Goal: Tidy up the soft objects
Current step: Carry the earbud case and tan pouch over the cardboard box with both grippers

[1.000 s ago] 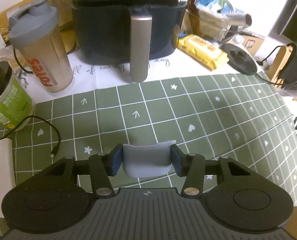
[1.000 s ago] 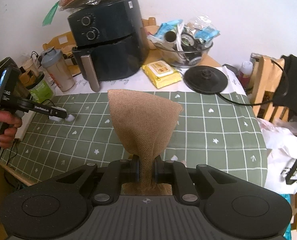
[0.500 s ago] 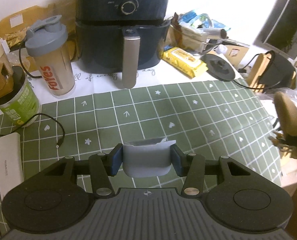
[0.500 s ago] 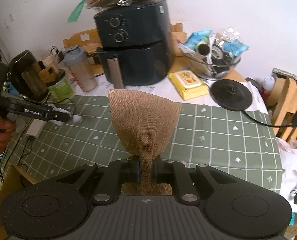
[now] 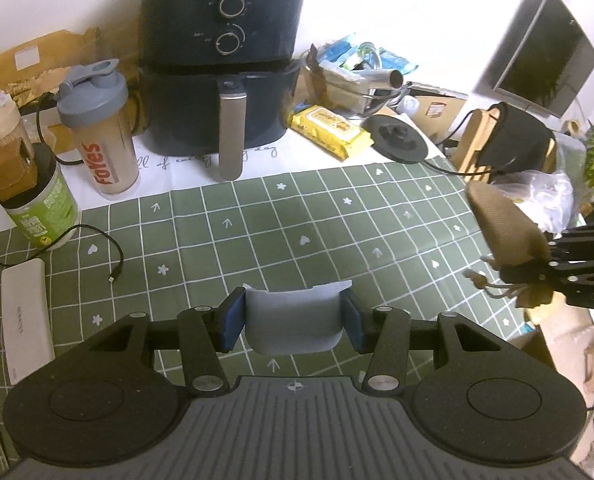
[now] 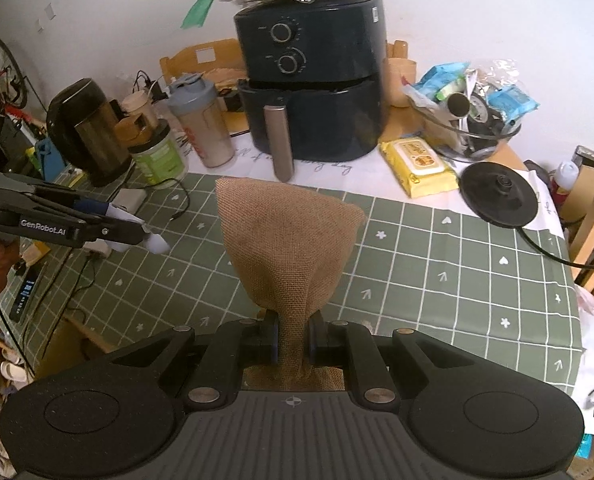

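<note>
A pale grey-blue soft piece [image 5: 293, 328] hangs above the green checked tablecloth [image 5: 297, 224], squeezed between the blue pads of my left gripper [image 5: 292, 306]. The right wrist view shows the same gripper [image 6: 137, 232] at the left, held in a person's hand, with the pale piece [image 6: 157, 243] sticking out of its tip. My right gripper [image 6: 293, 340] is shut on the neck of a brown burlap pouch [image 6: 289, 240], whose wide body stands out ahead of the fingers. In the left wrist view that pouch [image 5: 505, 228] and the right gripper [image 5: 553, 256] hover past the table's right edge.
At the back stand a dark air fryer [image 6: 313, 88], a shaker bottle [image 5: 101, 132], a green canister [image 5: 41, 204] and a dark kettle [image 6: 85, 132]. A yellow wipes pack [image 5: 329, 132], a black kettle base [image 6: 501, 192] and a glass bowl of packets [image 6: 473, 120] lie to the right. A white power bank [image 5: 25, 320] and cable [image 5: 109, 256] sit at the left.
Both grippers have risen and drawn back from the table, so more of it shows. The right gripper with the burlap pouch has come into the left wrist view at the right. Both grips are unchanged.
</note>
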`<state>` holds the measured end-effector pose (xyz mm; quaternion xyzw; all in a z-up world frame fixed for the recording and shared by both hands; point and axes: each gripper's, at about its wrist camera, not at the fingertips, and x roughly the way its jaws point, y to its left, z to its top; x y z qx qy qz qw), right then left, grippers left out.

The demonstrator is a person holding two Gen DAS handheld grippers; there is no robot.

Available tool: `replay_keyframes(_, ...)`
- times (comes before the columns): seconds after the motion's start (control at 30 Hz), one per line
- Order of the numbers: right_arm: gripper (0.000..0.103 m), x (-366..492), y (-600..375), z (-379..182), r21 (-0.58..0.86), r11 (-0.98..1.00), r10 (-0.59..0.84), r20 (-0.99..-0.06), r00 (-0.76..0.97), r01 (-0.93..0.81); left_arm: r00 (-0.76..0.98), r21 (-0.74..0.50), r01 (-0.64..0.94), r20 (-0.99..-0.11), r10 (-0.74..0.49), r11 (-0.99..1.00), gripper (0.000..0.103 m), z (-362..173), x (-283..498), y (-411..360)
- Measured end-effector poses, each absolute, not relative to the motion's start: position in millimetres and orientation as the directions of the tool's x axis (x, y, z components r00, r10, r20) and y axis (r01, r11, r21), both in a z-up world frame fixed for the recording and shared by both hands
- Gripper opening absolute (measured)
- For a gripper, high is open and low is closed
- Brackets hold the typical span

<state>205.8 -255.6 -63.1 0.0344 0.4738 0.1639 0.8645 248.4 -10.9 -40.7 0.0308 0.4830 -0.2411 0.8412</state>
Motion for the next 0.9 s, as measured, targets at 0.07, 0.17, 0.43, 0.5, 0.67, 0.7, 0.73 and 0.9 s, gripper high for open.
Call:
replay_keyframes(0.07, 0.016, 204.2, -253.0, -60.3, 0.217, 0.942, 0.320, -0.811, 0.489, -0.256, 0.418, -0.182, 0.438, -0.825, -0.379, 0.880, 0.049, -35.6, 242.4, -11.0)
replay_keyframes(0.17, 0.016, 199.7, -249.2, -56.0, 0.220, 0.938, 0.328, -0.814, 0.480, -0.267, 0.422, -0.184, 0.443, -0.821, -0.385, 0.878, 0.049, -28.7, 232.5, -11.6)
replay_keyframes(0.43, 0.016, 185.3, -242.1, -46.4, 0.238, 0.930, 0.349, -0.814, 0.465, -0.281, 0.419, -0.187, 0.469, -0.813, -0.404, 0.863, 0.049, -14.9, 204.1, -16.3)
replay_keyframes(0.5, 0.016, 180.9, -241.2, -44.7, 0.240, 0.929, 0.351, -0.814, 0.462, -0.283, 0.412, -0.192, 0.471, -0.815, -0.407, 0.861, 0.049, -13.7, 197.9, -17.6)
replay_keyframes(0.67, 0.016, 168.6, -240.1, -41.5, 0.250, 0.925, 0.361, -0.815, 0.453, -0.287, 0.397, -0.198, 0.480, -0.820, -0.412, 0.855, 0.049, -12.0, 182.6, -20.8)
replay_keyframes(0.7, 0.016, 165.7, -239.4, -40.8, 0.252, 0.924, 0.362, -0.816, 0.451, -0.287, 0.394, -0.199, 0.482, -0.820, -0.414, 0.853, 0.049, -11.4, 179.0, -21.2)
replay_keyframes(0.73, 0.016, 162.6, -239.0, -40.3, 0.253, 0.923, 0.365, -0.816, 0.449, -0.289, 0.391, -0.201, 0.485, -0.821, -0.416, 0.851, 0.049, -11.1, 175.7, -21.8)
replay_keyframes(0.9, 0.016, 147.2, -236.8, -39.3, 0.261, 0.920, 0.372, -0.818, 0.438, -0.294, 0.372, -0.208, 0.496, -0.826, -0.423, 0.843, 0.049, -10.0, 158.0, -25.7)
